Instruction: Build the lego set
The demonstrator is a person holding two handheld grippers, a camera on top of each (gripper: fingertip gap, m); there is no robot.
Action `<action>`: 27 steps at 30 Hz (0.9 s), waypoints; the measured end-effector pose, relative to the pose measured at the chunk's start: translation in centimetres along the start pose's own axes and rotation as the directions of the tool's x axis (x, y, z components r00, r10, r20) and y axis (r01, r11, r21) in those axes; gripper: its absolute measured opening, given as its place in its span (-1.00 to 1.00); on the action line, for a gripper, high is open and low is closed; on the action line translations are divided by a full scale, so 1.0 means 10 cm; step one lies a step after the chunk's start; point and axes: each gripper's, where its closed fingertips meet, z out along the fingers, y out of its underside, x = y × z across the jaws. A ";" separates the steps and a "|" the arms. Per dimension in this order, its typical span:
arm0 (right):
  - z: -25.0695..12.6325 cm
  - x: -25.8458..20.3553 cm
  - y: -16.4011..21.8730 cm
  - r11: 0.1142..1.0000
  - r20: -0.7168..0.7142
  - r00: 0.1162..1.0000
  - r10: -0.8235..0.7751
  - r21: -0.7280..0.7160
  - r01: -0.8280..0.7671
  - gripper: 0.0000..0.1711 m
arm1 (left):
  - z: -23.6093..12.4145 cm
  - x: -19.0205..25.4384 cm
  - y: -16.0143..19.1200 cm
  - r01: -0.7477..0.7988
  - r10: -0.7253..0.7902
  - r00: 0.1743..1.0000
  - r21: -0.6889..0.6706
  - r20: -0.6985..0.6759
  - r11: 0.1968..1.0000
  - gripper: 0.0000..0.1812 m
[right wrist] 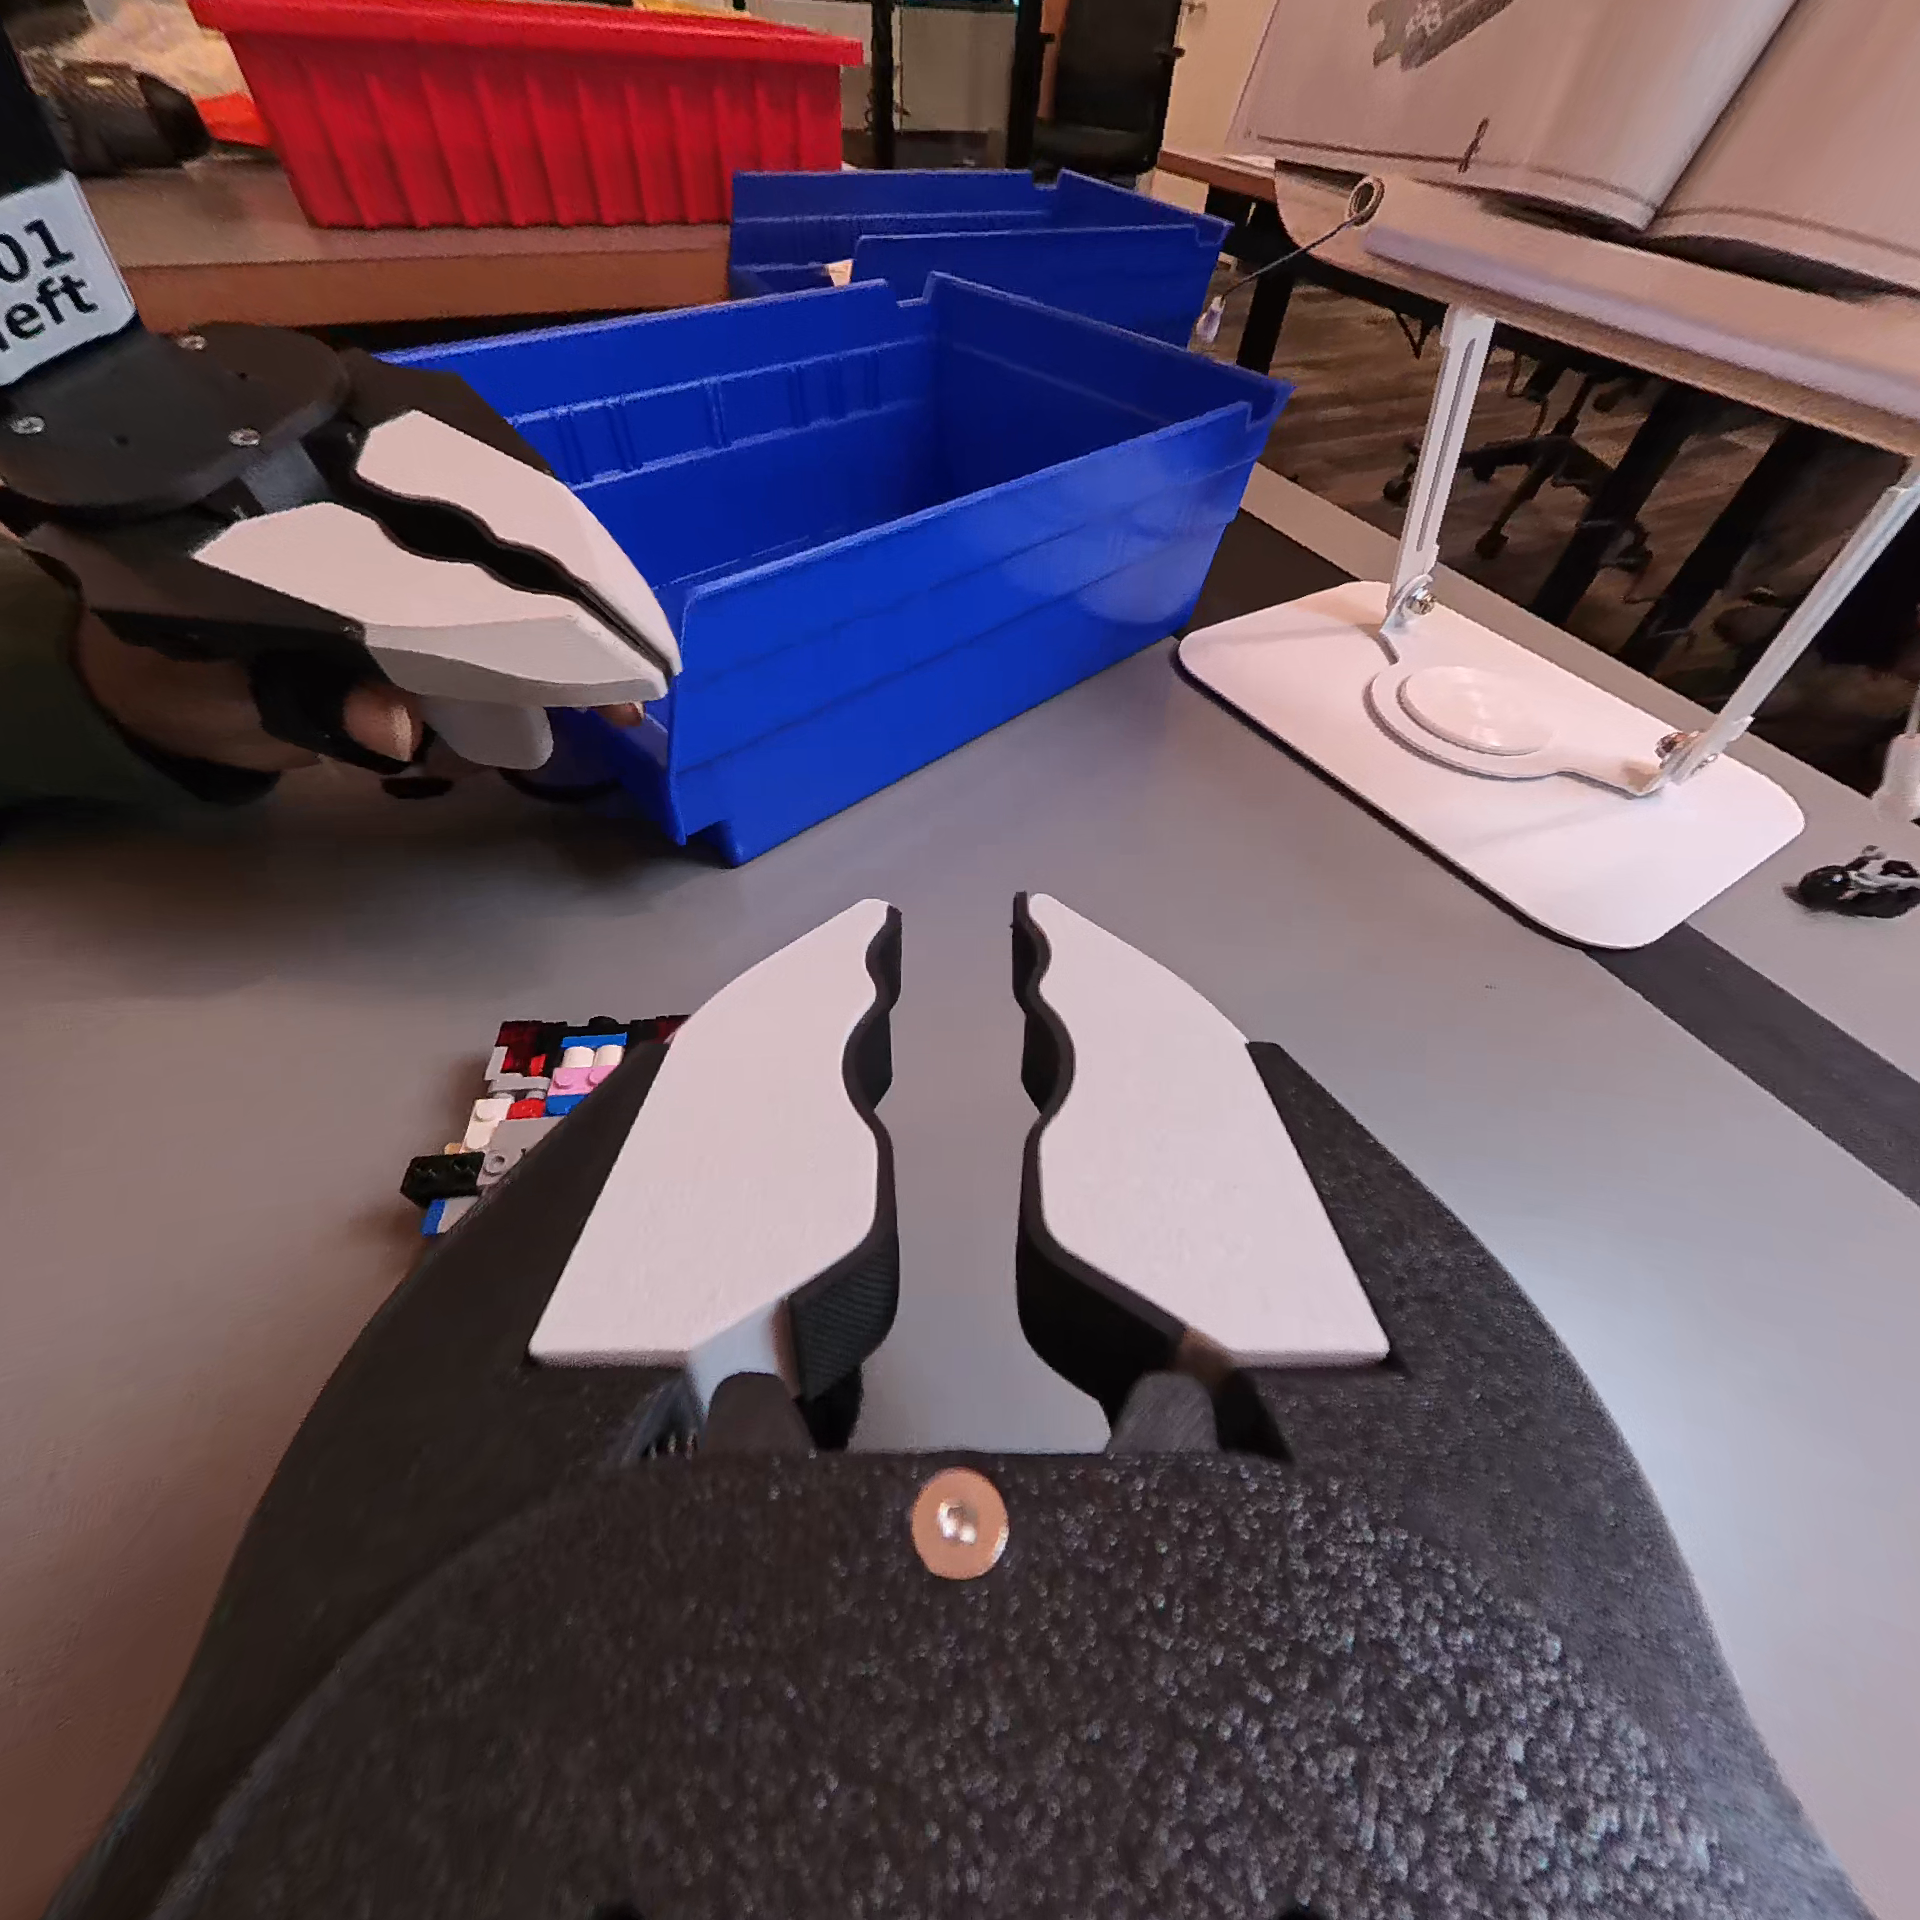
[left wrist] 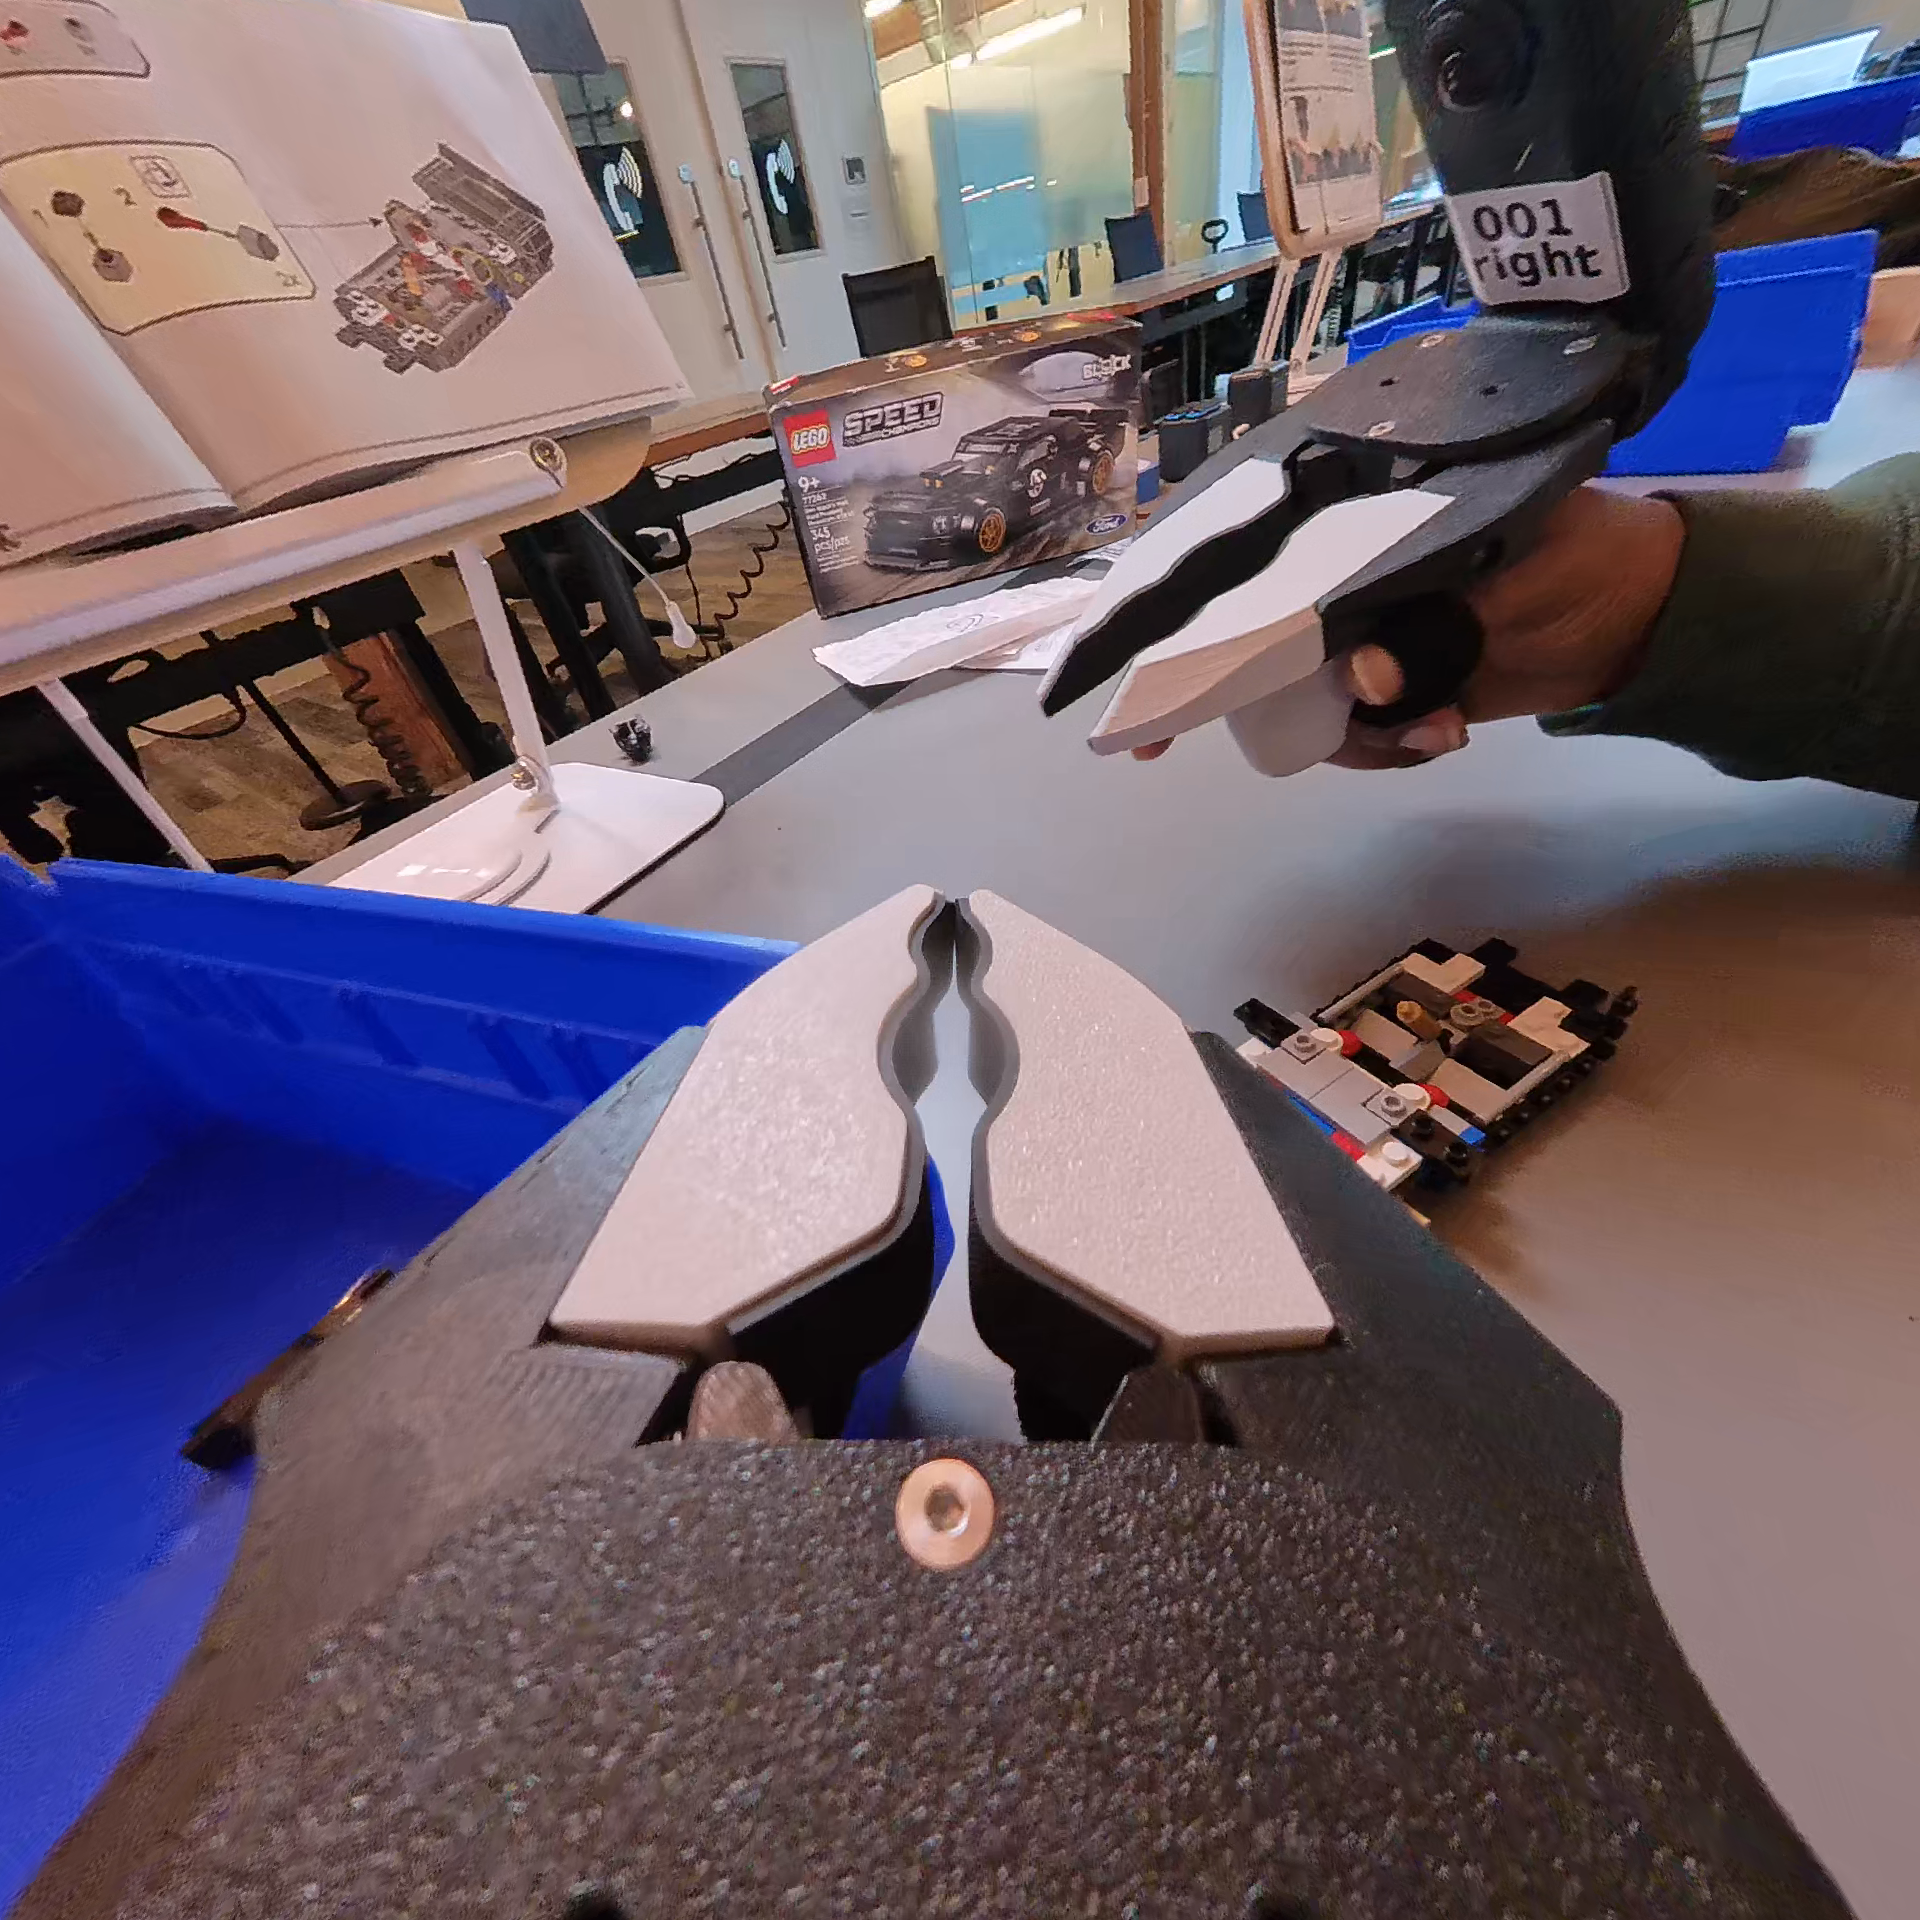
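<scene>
Two grippers hang over the grey table, nothing in either one. Biggest thing around is the blue bin, sitting at the left gripper's side; that one has its tips pressed together, empty. Next, a white book stand holding an open instruction booklet, then a toy car box farther back. The right gripper has its fingers spread apart. Smallest: a half-built brick car base, flat on the table between the two grippers, untouched.
</scene>
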 end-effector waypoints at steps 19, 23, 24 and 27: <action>-0.02 -0.39 0.39 0.952 0.214 0.974 -0.079 -0.273 0.138 -0.59 | 0.01 -0.02 0.01 0.020 -0.020 1.000 -0.016 0.006 1.000 -1.00; -0.13 -0.58 0.55 0.917 0.333 0.943 -0.018 -0.370 0.149 -0.56 | 0.03 0.02 0.05 0.013 -0.014 1.000 -0.030 -0.013 0.999 -1.00; -0.16 -0.60 0.58 0.908 0.352 0.936 -0.003 -0.392 0.150 -0.56 | 0.04 0.04 0.06 0.011 -0.012 1.000 -0.034 -0.022 0.999 -1.00; -0.27 -0.65 0.69 0.877 0.391 0.919 0.041 -0.456 0.155 -0.56 | 0.06 0.17 0.13 0.016 -0.025 0.994 -0.085 -0.106 0.996 -1.00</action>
